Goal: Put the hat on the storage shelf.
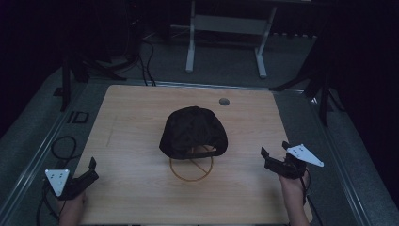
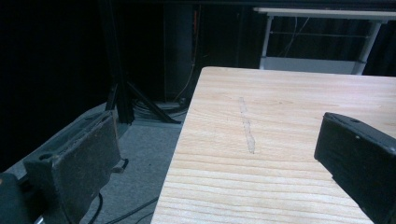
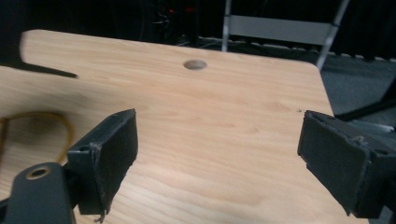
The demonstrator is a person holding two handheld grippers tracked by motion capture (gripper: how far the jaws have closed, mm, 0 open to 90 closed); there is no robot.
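A black cap [image 1: 193, 131] lies crown up in the middle of the wooden table [image 1: 131, 117], partly over a yellow circle mark [image 1: 191, 169] on the tabletop. My left gripper [image 1: 87, 170] rests at the table's near left corner, its jaws open with nothing between them. In the left gripper view that gripper [image 2: 219, 163] spans the table's left edge. My right gripper [image 1: 274, 151] is near the table's right edge, to the right of the cap, open and empty. In the right gripper view its jaws stand wide over bare wood [image 3: 215, 140], and part of the yellow circle [image 3: 42, 126] lies at the left.
A round cable hole [image 1: 224, 101] sits in the tabletop behind the cap. A white desk frame [image 1: 226, 28] stands on the floor beyond the table. Black stand legs [image 1: 75, 70] and cables [image 1: 63, 146] flank the table's left side, more stand legs [image 1: 320, 89] the right.
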